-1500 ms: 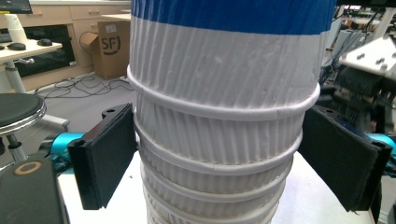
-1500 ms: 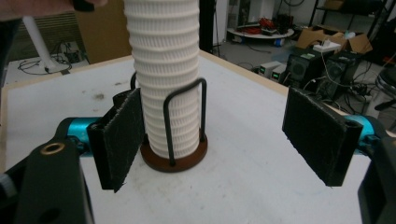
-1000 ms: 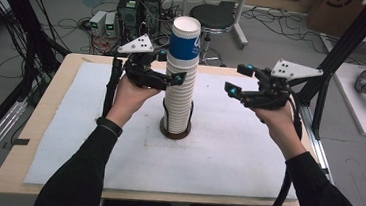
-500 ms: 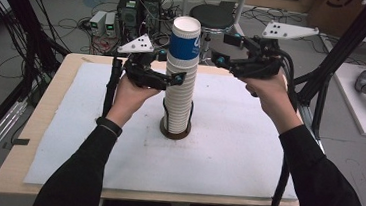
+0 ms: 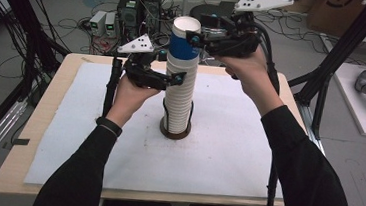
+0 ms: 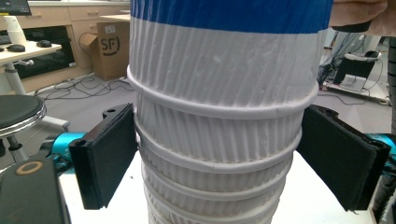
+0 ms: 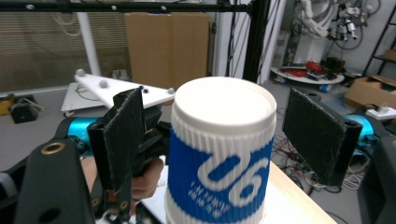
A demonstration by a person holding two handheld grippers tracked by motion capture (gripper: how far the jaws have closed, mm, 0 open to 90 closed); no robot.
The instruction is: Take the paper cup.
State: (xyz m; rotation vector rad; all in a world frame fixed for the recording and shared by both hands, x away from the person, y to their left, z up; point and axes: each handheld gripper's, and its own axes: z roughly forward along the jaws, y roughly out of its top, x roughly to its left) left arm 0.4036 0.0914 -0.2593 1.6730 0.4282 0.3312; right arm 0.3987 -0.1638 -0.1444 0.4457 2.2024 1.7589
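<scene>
White padding covers the wooden table (image 5: 54, 122), with cables and equipment on the floor beyond it. At the middle of the pad rises a tall stack of ribbed white paper cups (image 5: 178, 100) on a dark round base (image 5: 174, 131), topped by a blue-printed cup (image 5: 184, 40). The left gripper (image 5: 175, 78) clamps the stack partway up, its pads pressing both sides. The right gripper (image 5: 196, 38) straddles the blue-printed cup near the rim; its jaws appear spread, with gaps on either side.
</scene>
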